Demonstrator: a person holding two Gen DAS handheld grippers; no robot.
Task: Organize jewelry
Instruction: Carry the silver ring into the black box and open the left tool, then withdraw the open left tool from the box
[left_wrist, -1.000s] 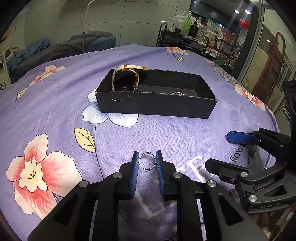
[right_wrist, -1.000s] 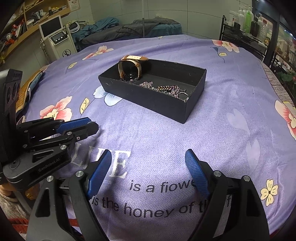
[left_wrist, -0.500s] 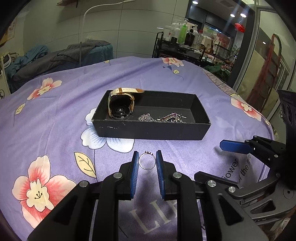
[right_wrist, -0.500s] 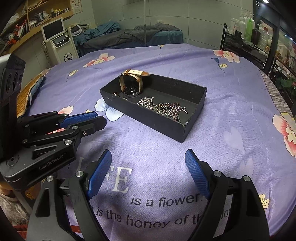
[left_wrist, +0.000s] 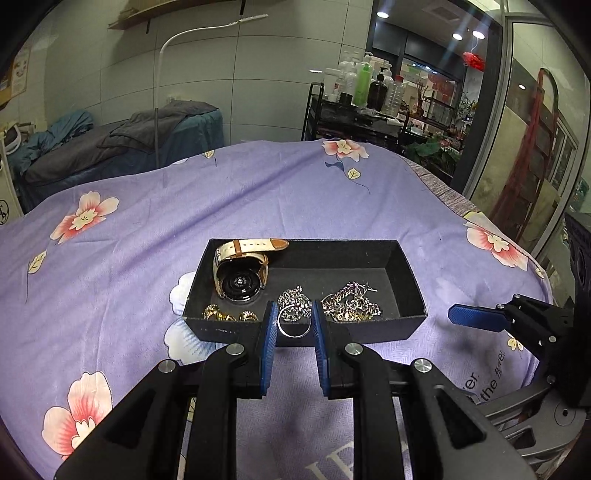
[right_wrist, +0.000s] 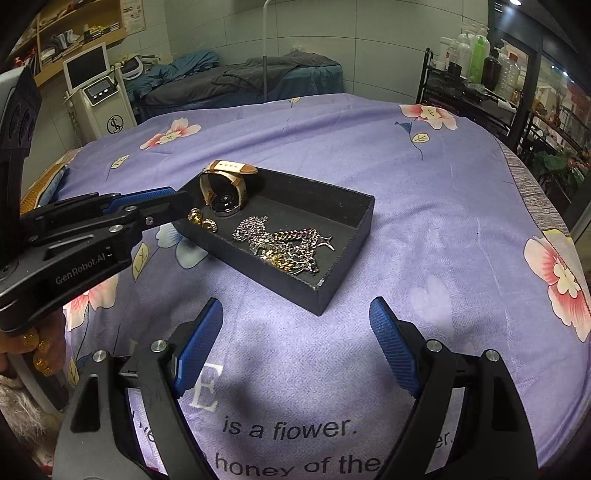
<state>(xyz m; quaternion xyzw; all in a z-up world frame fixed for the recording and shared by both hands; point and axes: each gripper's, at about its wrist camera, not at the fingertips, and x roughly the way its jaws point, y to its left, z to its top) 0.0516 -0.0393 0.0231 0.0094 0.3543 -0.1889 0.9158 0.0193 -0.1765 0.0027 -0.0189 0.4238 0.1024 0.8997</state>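
My left gripper (left_wrist: 294, 325) is shut on a thin silver ring (left_wrist: 294, 324), held upright between its blue pads just above the near wall of the black tray (left_wrist: 410, 280). Inside the tray lie a watch (left_wrist: 240, 269) with a cream and tan strap, gold earrings (left_wrist: 229, 315) and a heap of silver and gold chains (left_wrist: 349, 301). In the right wrist view the left gripper (right_wrist: 177, 197) reaches in from the left to the tray's (right_wrist: 354, 236) near corner; the ring is hidden there. My right gripper (right_wrist: 295, 343) stands open over bare cloth in front of the tray, nothing between its pads.
A purple flowered cloth (right_wrist: 424, 184) covers the table. Behind it stand a treatment bed with dark blankets (right_wrist: 240, 77), a white machine with a screen (right_wrist: 96, 85) and a black cart of bottles (left_wrist: 365, 99). A hand (right_wrist: 33, 350) holds the left gripper at the left edge.
The left gripper has risen with the ring and moved forward to the tray's near wall, so the tray's contents now show. The right gripper has lifted slightly and stays open.
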